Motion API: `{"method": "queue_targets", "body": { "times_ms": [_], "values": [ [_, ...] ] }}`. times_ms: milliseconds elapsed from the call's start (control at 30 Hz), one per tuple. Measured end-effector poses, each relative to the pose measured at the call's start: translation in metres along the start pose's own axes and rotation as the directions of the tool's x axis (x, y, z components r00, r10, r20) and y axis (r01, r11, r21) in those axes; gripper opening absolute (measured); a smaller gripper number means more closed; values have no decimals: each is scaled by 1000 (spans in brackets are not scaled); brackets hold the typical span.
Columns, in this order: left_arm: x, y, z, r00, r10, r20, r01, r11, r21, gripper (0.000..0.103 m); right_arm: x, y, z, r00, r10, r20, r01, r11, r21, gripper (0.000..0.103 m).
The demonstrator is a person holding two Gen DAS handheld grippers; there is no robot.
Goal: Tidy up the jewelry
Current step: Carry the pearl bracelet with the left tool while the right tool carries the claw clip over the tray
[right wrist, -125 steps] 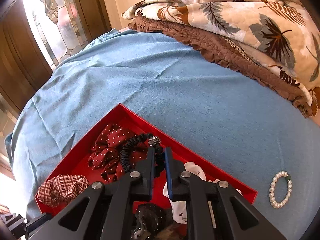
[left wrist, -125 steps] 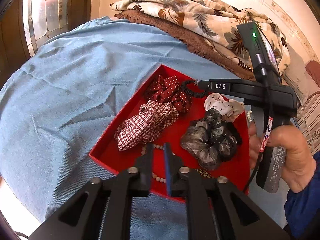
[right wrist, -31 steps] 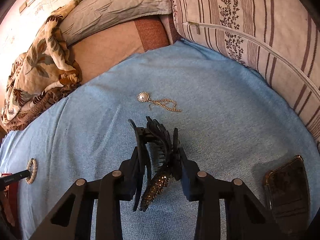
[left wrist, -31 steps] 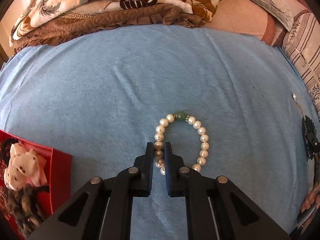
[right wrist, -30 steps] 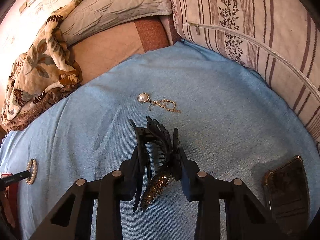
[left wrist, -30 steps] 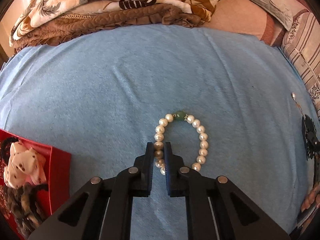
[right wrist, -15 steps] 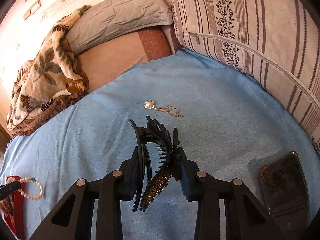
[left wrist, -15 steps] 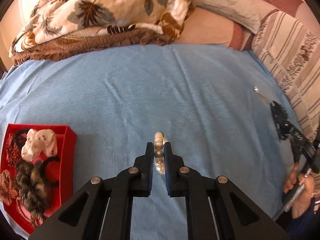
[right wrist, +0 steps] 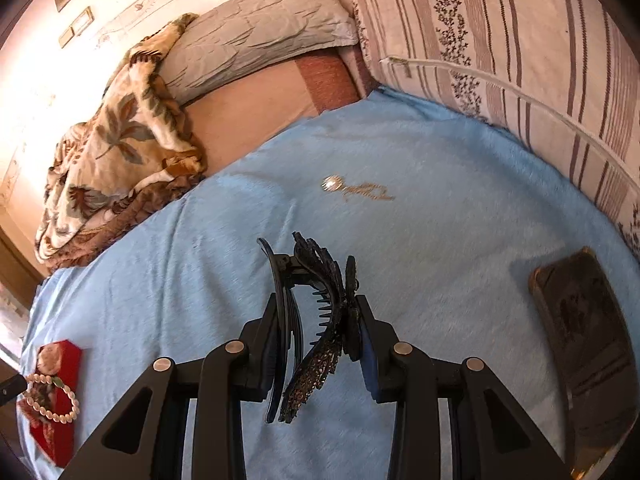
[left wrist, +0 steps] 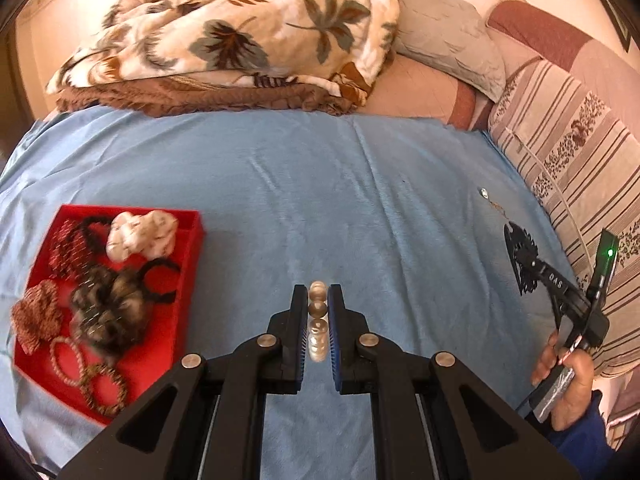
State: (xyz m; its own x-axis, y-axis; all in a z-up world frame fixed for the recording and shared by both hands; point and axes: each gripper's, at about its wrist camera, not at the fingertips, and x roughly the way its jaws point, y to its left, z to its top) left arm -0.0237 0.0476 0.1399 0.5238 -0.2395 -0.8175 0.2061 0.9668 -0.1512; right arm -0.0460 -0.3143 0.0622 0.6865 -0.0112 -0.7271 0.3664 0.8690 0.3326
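Observation:
My left gripper (left wrist: 318,300) is shut on a pearl bracelet (left wrist: 317,322), held edge-on above the blue bedspread. The bracelet also shows in the right wrist view (right wrist: 54,398), hanging near the red tray (right wrist: 68,364). The red tray (left wrist: 190,248) lies to the left, holding scrunchies and bead bracelets. My right gripper (right wrist: 318,320) is shut on a black hair claw clip (right wrist: 320,312) with a glittery decoration, lifted off the bed. It shows at the right in the left wrist view (left wrist: 520,260). A gold pearl pendant chain (right wrist: 356,190) lies on the bedspread beyond the clip.
A folded leaf-print blanket (left wrist: 224,36) and a grey pillow (left wrist: 448,44) lie at the back. A striped pillow (right wrist: 520,52) borders the right side. A dark gold-edged phone-like object (right wrist: 588,328) lies on the bedspread at the right.
My left gripper lifted the pearl bracelet off the bedspread and swung left toward the red tray. My right gripper rose slightly with the claw clip still held.

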Motion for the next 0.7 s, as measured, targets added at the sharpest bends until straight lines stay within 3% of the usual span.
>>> {"method": "queue_targets", "body": {
  "times_ms": [333,700],
  "values": [
    [-45,50,-19,996,60,58,-55,995,-88,9,-24,55,-35,992,104,-72,-110,990,-86,37],
    [-77,114,-21,984,164,66,-154,979,-131,9,-47,148,-56,970,207,-125,-232,942,-243,37]
  ]
}}
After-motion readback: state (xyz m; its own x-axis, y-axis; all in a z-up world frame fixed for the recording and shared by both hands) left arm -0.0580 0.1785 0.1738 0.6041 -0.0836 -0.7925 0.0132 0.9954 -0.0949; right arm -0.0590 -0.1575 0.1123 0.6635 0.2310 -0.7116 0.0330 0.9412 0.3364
